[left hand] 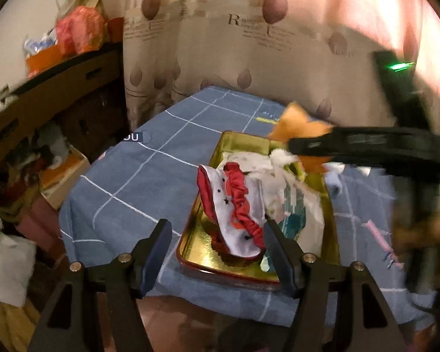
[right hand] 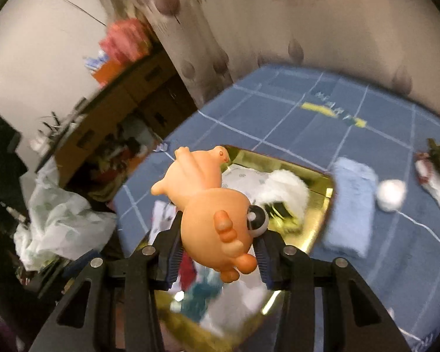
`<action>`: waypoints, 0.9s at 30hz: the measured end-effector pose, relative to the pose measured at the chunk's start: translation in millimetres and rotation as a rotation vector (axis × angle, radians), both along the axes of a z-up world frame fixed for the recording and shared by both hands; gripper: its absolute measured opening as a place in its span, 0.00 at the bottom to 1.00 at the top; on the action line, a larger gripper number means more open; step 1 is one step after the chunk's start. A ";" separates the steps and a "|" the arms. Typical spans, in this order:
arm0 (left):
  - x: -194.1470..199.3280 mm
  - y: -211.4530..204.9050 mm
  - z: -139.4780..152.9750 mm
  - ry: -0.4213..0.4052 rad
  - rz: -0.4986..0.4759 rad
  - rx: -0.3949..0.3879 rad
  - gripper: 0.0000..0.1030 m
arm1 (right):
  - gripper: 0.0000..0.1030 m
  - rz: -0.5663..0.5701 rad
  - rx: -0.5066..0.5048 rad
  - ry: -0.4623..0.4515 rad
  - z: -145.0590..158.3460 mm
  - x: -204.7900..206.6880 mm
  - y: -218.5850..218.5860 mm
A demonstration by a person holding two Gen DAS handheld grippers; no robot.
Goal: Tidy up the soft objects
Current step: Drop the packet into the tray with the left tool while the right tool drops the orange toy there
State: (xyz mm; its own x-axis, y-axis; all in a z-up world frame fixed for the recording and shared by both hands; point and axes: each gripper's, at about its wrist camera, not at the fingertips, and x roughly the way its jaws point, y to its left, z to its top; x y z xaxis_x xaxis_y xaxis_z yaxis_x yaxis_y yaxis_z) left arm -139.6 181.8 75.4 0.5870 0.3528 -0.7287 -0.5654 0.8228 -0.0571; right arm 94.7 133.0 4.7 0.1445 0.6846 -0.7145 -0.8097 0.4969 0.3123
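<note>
Rubbery orange toy (right hand: 208,205), glossy gold tray (right hand: 322,205)

Large "R" on curtain (left hand: 234,20); rest illegible

This is a home room: a patterned curtain (left hand: 220,44) hangs far behind a bedsheet-covered table (left hand: 149,158), with cluttered cardboard boxes (left hand: 58,88) at left.

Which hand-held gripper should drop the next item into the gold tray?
Right hand-held gripper: it is shut on the orange rubber toy, above the gold tray. Left hand-held gripper is open and holds nothing.
</note>
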 end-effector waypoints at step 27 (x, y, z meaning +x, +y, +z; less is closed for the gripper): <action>-12.8 27.7 -8.1 -0.055 0.036 -0.166 0.65 | 0.79 -0.132 0.046 -0.140 7.3 9.0 7.2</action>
State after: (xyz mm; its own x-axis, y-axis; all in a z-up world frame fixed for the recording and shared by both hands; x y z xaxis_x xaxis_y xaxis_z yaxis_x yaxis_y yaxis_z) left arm -152.3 209.4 67.3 0.6167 0.2518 -0.7458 -0.5867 0.7787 -0.2222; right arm 103.7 140.2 12.0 0.3306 0.6844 -0.6499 -0.7755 0.5894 0.2262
